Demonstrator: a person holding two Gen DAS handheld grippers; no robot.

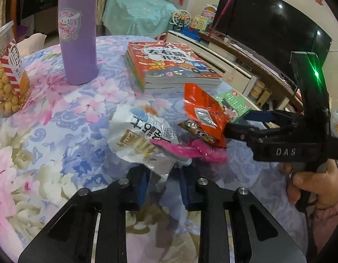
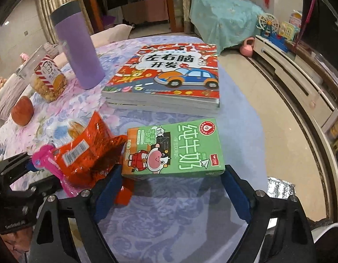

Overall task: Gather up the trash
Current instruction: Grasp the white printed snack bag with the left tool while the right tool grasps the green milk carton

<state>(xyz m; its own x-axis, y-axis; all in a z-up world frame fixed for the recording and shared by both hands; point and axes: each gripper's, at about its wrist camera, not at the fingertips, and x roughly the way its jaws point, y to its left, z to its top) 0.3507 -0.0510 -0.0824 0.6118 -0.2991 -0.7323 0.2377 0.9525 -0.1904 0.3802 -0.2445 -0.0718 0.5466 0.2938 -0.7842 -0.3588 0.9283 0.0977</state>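
a round table [image 1: 59, 131] with a flowered cloth is seen in both views. on it a stack of children's books [image 2: 166, 76] is laid, with a tall purple flask [image 1: 78, 37] and a clear jar of snacks [image 1: 6, 81] standing upright to its left; a reddish apple [image 2: 22, 114] is set near the jar in the right wrist view.

a green milk carton [image 2: 175, 151] is laid flat just in front of the books. it is framed by the right gripper [image 2: 172, 175], whose blue pads are spread wide to either side of the carton's near end; contact with the pads cannot be made out.

beside the carton a pile of wrappers is gathered: a white-and-silver bag [image 1: 142, 138], an orange packet [image 1: 204, 111] and a pink wrapper [image 1: 201, 151], all touching or overlapping. the near edge of the white-and-silver bag is pinched between the nearly closed pads of the left gripper [image 1: 162, 188].

a hand [image 1: 311, 188] is seen on the right gripper's handle.
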